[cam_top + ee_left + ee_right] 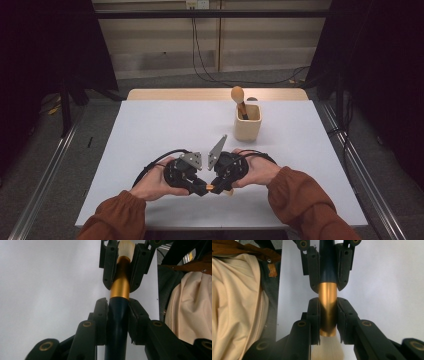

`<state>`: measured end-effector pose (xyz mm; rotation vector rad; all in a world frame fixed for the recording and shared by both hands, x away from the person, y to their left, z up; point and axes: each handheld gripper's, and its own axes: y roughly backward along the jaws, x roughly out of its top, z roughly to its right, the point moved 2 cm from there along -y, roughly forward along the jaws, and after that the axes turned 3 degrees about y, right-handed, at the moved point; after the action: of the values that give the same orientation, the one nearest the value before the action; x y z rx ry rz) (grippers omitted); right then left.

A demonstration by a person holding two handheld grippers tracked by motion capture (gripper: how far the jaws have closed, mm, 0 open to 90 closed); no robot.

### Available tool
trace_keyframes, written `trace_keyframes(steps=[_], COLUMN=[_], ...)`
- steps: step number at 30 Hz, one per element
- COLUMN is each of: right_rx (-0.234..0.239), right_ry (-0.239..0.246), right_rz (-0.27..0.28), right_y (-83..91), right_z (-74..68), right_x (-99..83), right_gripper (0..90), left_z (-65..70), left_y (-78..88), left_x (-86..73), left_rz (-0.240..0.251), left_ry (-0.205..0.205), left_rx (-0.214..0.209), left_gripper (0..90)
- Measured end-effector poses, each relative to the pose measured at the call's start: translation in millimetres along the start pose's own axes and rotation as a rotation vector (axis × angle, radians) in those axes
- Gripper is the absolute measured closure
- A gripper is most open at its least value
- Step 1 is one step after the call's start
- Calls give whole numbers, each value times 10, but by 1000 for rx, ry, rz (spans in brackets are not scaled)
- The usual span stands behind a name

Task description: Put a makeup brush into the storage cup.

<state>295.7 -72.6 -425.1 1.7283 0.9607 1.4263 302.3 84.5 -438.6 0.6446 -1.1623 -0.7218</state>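
Gold-banded brush [120, 285] gripped by both, left gripper [117, 312] clamping dark handle, right gripper [328, 312] clamping ferrule

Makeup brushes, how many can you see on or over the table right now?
2. One makeup brush is clamped between the left gripper and right gripper; a second brush stands in the wooden cup. More could be hidden inside.
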Motion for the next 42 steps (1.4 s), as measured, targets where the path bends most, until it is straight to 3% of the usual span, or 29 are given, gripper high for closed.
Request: trace_keyframes(steps=[5,7,15,19,23,28,38,42], right_rx=[-13,-17,-41,-41,-37,-86,-100,-96], right_ry=[14,26,32,32,22,-26,-65,-42], right_rz=[7,6,30,50,56,73,94,119], right_y=[8,-2,-1,18,14,19,50,60], right_z=[-3,10,40,44,43,58,98,103], right_x=[-13,-21,-38,-38,-46,-62,-145,-204], right_gripper=[743,738,716,657,549,324,142,79], left_z=[-7,2,-8,-11,-26,-56,-104,-76], left_y=[-16,-28,-26,-26,-4,11,85,119], left_x=[4,8,6,-11,-26,-47,-112,-121], left_rz=[-4,-3,12,9,27,36,75,101], left_ry=[4,3,31,43,65,97,123,124], left_rx=[-15,13,29,10,13,20,42,55], left_gripper=[734,740,744,744,744,744,744,744])
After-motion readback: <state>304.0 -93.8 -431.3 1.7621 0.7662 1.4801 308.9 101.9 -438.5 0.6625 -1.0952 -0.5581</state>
